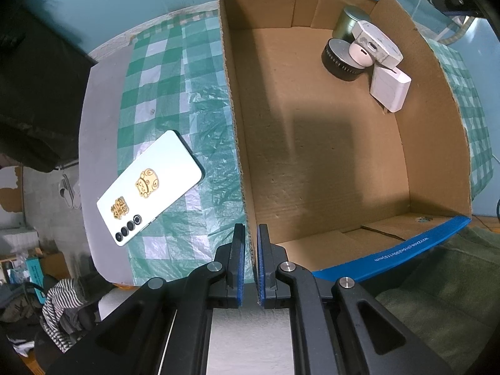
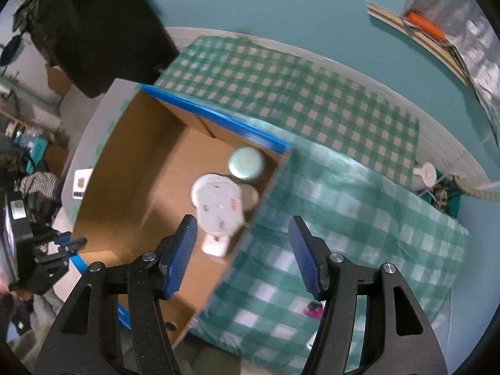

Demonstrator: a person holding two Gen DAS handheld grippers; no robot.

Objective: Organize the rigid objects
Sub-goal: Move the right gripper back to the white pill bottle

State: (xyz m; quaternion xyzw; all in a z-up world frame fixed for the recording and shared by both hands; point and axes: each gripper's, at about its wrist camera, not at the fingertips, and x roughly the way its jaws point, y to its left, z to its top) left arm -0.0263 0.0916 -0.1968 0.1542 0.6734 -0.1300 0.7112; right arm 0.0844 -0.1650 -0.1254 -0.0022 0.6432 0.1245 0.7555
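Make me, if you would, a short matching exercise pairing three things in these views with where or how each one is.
Things:
1. phone
2. white charger
3. left gripper

Places or states:
A. in a corner of the cardboard box
B. jaws close together, astride the box wall
C. on the checked cloth, outside the box

Pairs: 1-C, 2-A, 3-B

Left gripper [image 1: 249,234] has its jaws nearly closed on nothing; right gripper [image 2: 243,231] is spread wide, empty.

blue box rim [image 1: 406,251] — print, perhaps "(316x230x116)mm"
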